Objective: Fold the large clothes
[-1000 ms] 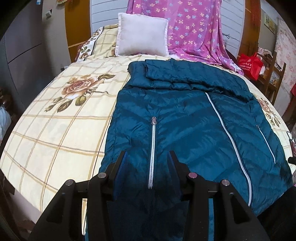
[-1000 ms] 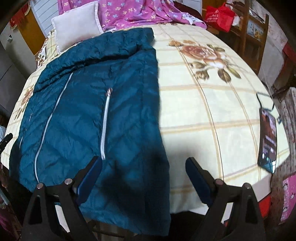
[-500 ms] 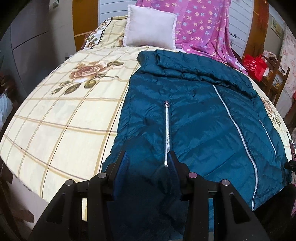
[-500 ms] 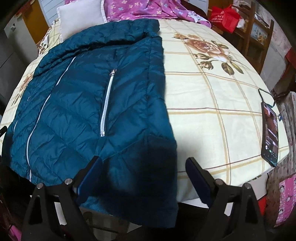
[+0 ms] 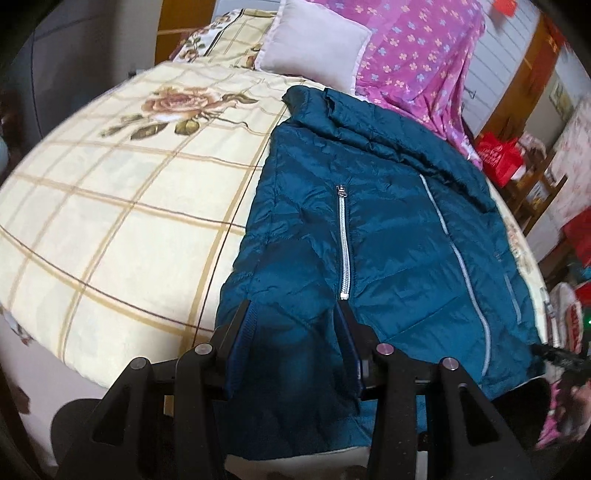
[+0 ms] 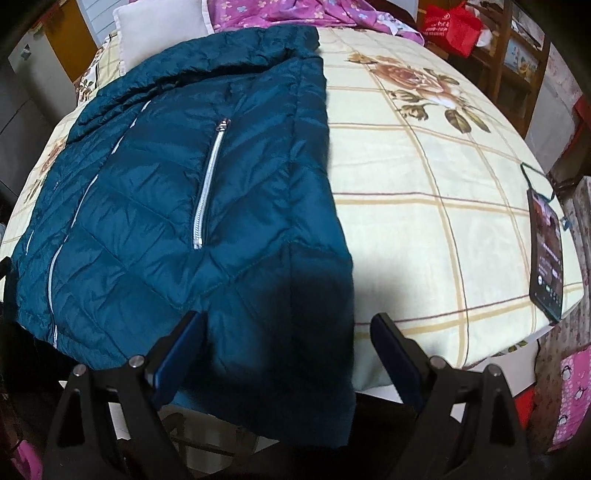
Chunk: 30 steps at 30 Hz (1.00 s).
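Observation:
A dark teal quilted jacket (image 5: pixel 369 229) lies face up on the bed, its collar toward the pillow and its hem hanging over the near edge. It has a white front zip and silver pocket zips. My left gripper (image 5: pixel 291 306) is open above the hem's left corner, with fabric showing between its fingers but not pinched. In the right wrist view the jacket (image 6: pixel 166 203) fills the left half. My right gripper (image 6: pixel 288 317) is wide open over the hem's right corner, straddling the jacket's side edge.
The bed has a cream checked sheet (image 5: pixel 129 206) with rose prints. A white pillow (image 5: pixel 314 44) and a pink flowered blanket (image 5: pixel 417 55) lie at the head. A phone (image 6: pixel 546 254) rests at the bed's right edge. A red bag (image 6: pixel 450 22) and wooden furniture stand beyond.
The left gripper slid left along the hem toward the jacket's left corner and rolled slightly. The right gripper came a little lower and closer over the right corner. Neither changed its opening.

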Each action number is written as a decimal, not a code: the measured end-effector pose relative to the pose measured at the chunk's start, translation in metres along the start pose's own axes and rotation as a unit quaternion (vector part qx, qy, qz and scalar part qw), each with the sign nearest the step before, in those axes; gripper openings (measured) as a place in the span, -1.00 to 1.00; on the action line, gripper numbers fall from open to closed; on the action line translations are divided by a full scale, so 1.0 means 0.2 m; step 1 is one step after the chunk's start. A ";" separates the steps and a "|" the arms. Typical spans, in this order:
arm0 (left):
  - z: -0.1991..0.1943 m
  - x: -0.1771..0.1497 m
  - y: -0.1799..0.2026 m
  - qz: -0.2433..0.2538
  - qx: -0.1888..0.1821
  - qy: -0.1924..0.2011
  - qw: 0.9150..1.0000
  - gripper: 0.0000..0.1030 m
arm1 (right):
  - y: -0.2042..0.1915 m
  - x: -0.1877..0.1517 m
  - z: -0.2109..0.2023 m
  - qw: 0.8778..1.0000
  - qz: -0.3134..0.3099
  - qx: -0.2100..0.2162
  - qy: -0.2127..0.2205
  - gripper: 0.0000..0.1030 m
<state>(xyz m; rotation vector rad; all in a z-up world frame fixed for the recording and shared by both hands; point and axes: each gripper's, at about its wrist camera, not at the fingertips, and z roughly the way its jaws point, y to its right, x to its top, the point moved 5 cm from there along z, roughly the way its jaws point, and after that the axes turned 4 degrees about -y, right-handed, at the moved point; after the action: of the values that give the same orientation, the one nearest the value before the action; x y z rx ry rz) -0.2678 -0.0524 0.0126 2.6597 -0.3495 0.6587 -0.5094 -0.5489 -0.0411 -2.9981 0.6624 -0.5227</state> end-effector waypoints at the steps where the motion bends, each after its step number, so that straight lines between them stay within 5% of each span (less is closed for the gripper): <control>1: 0.00 0.00 -0.01 -0.002 -0.004 -0.002 1.000 -0.35 | 0.00 0.00 0.00 1.000 0.001 0.003 -0.003 0.82; 12: -0.04 -0.02 -0.13 -0.036 -0.026 -0.022 0.999 -0.35 | 0.04 -0.04 0.03 0.999 0.003 0.036 -0.021 0.82; 25: 0.07 -0.11 -0.10 -0.008 0.004 -0.062 0.998 -0.35 | -0.01 -0.02 0.04 0.995 -0.005 0.089 -0.034 0.82; 30: 0.10 -0.10 -0.14 -0.037 -0.008 -0.064 0.997 -0.26 | -0.06 -0.01 0.05 0.993 -0.011 0.114 -0.032 0.82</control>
<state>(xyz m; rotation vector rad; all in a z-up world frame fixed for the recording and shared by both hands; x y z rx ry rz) -0.2683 -0.0317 -0.0219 2.6913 -0.2882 0.4631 -0.5030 -0.5381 -0.0495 -2.7984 0.5265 -0.4668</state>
